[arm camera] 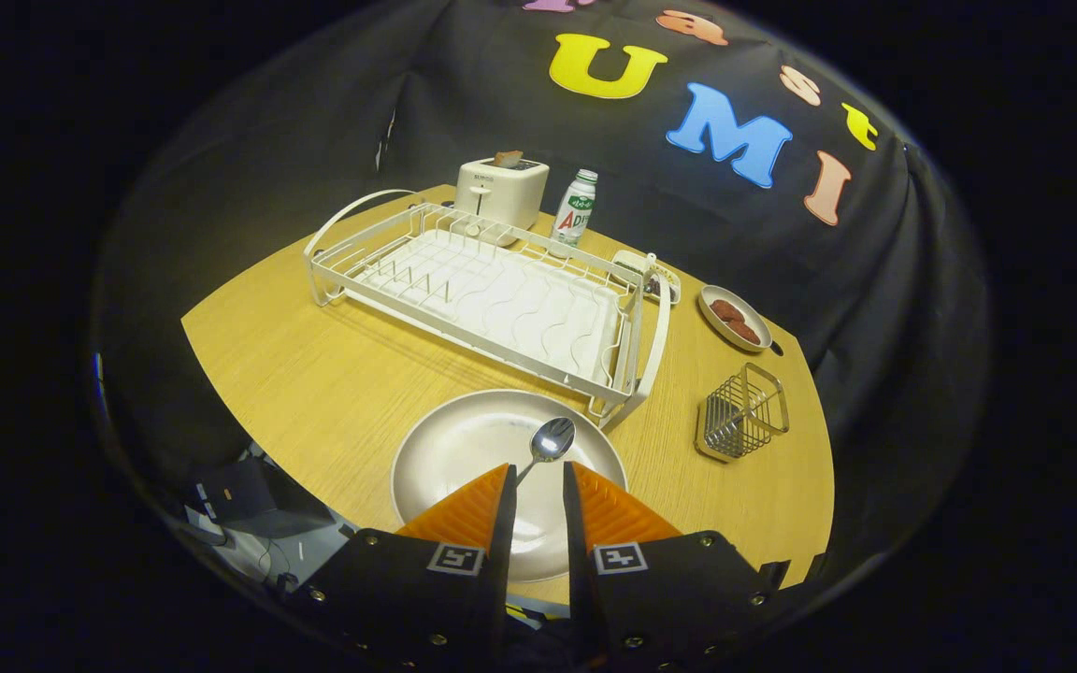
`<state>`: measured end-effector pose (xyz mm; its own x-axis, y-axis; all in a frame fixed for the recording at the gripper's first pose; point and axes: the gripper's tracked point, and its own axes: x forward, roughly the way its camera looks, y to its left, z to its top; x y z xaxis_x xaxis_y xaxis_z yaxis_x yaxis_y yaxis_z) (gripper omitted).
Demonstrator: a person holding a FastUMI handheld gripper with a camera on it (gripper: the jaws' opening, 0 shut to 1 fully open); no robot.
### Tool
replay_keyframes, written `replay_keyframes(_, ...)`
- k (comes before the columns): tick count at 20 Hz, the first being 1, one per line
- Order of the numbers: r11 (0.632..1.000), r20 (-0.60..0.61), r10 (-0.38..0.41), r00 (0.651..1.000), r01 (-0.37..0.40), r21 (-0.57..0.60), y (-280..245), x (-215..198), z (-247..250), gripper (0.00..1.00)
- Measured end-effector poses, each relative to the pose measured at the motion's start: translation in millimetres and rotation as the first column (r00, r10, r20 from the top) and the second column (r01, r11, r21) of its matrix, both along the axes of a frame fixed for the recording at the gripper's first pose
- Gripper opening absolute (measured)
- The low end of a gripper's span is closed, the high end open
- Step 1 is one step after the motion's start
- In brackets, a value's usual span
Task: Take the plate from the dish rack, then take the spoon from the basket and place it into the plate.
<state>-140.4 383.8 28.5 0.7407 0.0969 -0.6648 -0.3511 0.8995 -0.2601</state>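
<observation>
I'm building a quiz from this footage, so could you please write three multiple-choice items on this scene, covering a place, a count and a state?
1. Where is the round beige plate?
A. In the white wire dish rack
B. On the wooden table, in front of the rack
C. Beside the toaster

2. How many brown pieces lie on the small oval dish?
A. Two
B. Four
C. None

3. What is the claw doing?
A. Wide open
B. Holding the metal spoon's handle, bowl over the plate
C. Gripping the wire basket

Answers: B, the plate lies on the wooden table before the white wire dish rack; A, two show; B, the metal spoon sticks out between the fingers.
</observation>
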Motion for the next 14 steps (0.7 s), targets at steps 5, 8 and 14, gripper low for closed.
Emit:
replay_keyframes(5,0.999,0.025,-0.035,0.999,0.035,0.018,-5,7,7,0.77)
replay_keyframes(8,0.998,0.046,-0.037,0.998,0.035,0.042,-5,13,14,0.97)
replay_keyframes(14,0.992,0.17,-0.063,0.984,0.044,0.114,-9,35,63,0.97)
